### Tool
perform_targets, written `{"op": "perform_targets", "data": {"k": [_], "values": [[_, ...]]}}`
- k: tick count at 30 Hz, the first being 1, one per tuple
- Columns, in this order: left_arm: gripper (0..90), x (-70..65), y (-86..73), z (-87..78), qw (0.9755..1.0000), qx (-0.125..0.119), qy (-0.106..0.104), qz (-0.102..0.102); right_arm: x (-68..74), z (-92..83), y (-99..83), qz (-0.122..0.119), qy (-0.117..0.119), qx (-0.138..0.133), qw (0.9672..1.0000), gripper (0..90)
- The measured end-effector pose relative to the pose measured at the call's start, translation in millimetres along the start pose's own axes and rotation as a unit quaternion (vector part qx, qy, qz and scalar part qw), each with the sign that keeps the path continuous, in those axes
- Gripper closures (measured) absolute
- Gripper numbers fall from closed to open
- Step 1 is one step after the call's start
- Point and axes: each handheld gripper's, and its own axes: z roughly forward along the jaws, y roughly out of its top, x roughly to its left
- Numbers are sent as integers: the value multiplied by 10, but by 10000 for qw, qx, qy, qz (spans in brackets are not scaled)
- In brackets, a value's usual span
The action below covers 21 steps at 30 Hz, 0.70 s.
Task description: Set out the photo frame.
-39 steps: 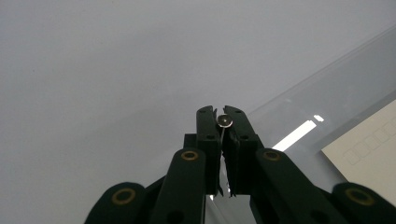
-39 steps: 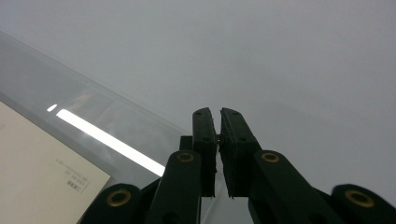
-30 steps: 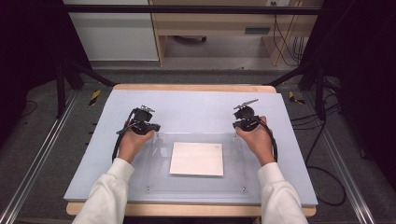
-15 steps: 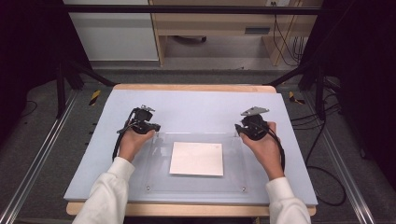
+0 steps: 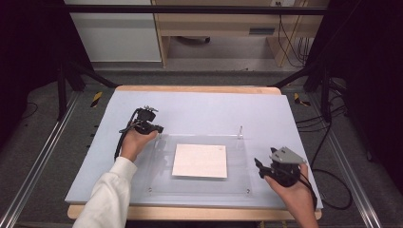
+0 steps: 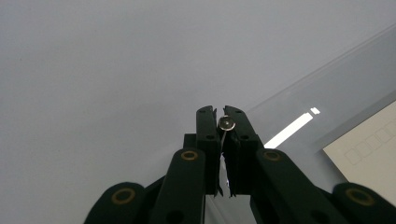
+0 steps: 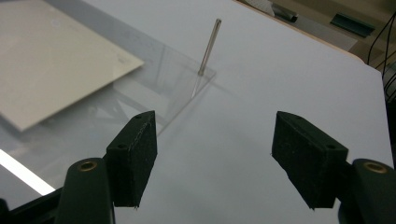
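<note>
- In the left-centre of the high view, the left gripper (image 5: 159, 129) was held at the upper left corner of the clear acrylic plate (image 5: 161, 178), its jaws clenched on a thin metal pin (image 6: 226, 123).
- In the left gripper view that pin was seen end-on in the lower middle of the frame, its round head pinched between the two black jaws, with the plate's edge running across the right of the frame.
- This grip was judged to serve either for steadying the corner or for working the pin at it; which of the two could not be told.
- In the middle of the high view, the plate lay flat on the pale blue surface (image 5: 199, 109), and a white sheet (image 5: 199, 160) lay square within its outline; whether the sheet was on top of the plate or under it could not be told.
- Small fixing points were seen at the plate's lower corners, so the sheet was judged to be framed by the plate rather than loosely laid.
- No container was seen on the surface; the plate served as the only carrier, with the sheet as its sole load.
- Toward the upper right of the plate, a second pin (image 5: 240, 131) stood upright at its corner, touched by nothing.
- At the lower right of the high view, the right gripper (image 5: 259, 166) was held well apart from that second pin, just off the plate's right edge.
- Its jaws had just been opening and stood released, with nothing between them, as seen in the right gripper view.
</note>
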Motion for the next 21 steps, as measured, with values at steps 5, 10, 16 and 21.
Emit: {"op": "perform_targets", "data": {"k": [5, 10, 16, 21], "values": [[846, -21, 0, 3, 10000, 28, 57, -16, 69, -221, -365, 28, 15, -111, 9999, 321], [846, -12, 14, 12, 10000, 71, 52, -27, 198, -357, -548, -252, -22, -152, 9996, 315], [845, 3, 35, 26, 9999, 123, 29, -34, 334, -359, -636, -503, 122, 43, 9987, 306], [845, 5, 38, 36, 9999, 143, 21, -29, 392, -329, -662, -667, 138, 159, 9976, 308]]}}
